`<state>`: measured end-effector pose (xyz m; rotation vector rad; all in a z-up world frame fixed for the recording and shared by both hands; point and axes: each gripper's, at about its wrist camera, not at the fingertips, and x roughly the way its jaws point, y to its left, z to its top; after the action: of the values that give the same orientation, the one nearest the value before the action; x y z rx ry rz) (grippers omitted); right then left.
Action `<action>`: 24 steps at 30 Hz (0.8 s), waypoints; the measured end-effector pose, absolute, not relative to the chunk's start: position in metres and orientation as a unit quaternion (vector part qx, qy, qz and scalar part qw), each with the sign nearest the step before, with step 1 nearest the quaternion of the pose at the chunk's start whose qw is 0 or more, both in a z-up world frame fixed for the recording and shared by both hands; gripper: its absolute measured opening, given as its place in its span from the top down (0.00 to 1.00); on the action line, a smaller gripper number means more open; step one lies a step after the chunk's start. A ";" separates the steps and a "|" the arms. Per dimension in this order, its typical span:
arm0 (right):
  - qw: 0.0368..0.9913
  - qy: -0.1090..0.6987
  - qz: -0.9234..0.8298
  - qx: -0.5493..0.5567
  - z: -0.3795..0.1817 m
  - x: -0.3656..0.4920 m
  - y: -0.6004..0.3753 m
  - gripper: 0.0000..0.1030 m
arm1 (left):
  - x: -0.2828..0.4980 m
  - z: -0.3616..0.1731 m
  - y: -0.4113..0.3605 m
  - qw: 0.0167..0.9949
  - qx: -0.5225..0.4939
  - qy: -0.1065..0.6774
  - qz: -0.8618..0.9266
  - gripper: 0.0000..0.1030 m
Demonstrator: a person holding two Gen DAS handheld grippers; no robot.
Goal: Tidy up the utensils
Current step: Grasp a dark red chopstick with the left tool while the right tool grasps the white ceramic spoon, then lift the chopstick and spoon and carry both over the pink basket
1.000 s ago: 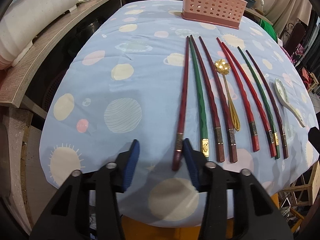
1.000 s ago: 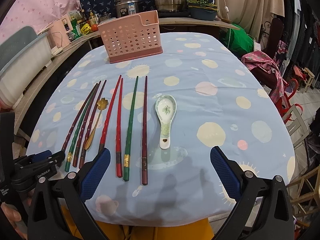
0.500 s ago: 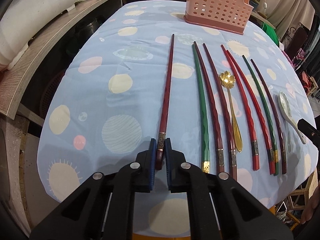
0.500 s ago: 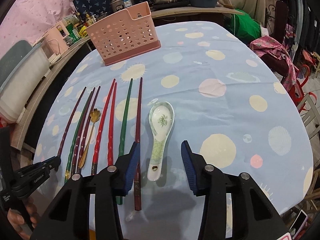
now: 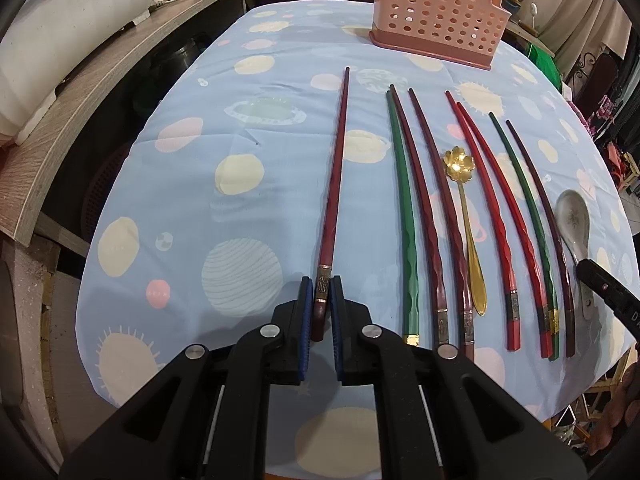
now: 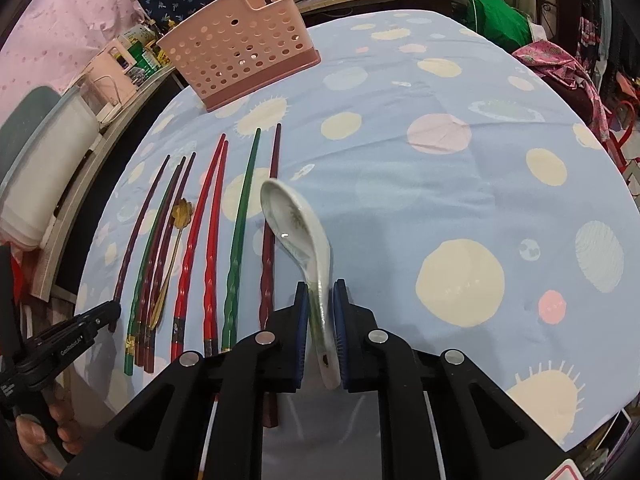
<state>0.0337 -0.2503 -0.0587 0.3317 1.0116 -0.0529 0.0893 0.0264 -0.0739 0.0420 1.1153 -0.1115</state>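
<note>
My left gripper (image 5: pixel 321 294) is shut on the thick end of a dark red chopstick (image 5: pixel 334 178), which points away toward the pink perforated utensil holder (image 5: pixel 436 12). Several red, green and maroon chopsticks (image 5: pixel 408 216) and a gold flower spoon (image 5: pixel 464 208) lie in a row to its right. My right gripper (image 6: pixel 321 300) is shut on the handle of a white ceramic spoon (image 6: pixel 296 224), tilted with its bowl raised off the cloth. The holder (image 6: pixel 240 56) stands at the far side in the right wrist view. The chopstick row (image 6: pixel 208 240) lies left of the spoon.
The table carries a light blue cloth with pale circles (image 5: pixel 240 168). A wooden counter edge (image 5: pixel 60 120) runs along the left. Bottles and small appliances (image 6: pixel 128 68) stand behind the holder. Clothes and a chair (image 6: pixel 560 68) are off the table's right side.
The left gripper shut on the dark red chopstick and drew it left, apart from the row. The right gripper moved in, shut on the ceramic spoon's handle and tilted it up.
</note>
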 end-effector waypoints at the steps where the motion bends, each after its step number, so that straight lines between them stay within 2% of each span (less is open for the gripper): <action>1: 0.863 0.480 -0.026 0.155 -0.059 0.032 -0.250 0.88 | 0.089 -0.074 0.026 0.847 0.020 0.529 -0.053 0.91; 12: 0.874 0.469 -0.033 0.121 -0.050 0.028 -0.245 0.93 | 0.088 -0.069 0.027 0.848 0.008 0.526 -0.065 0.93; 24: 0.900 0.418 -0.036 0.113 0.020 0.060 -0.258 0.95 | 0.116 0.016 0.037 0.887 -0.021 0.455 -0.077 0.93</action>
<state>0.0596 -0.2580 0.0203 0.2345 0.8659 -0.0746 0.1159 0.0368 0.0155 -0.0435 0.9452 -0.1611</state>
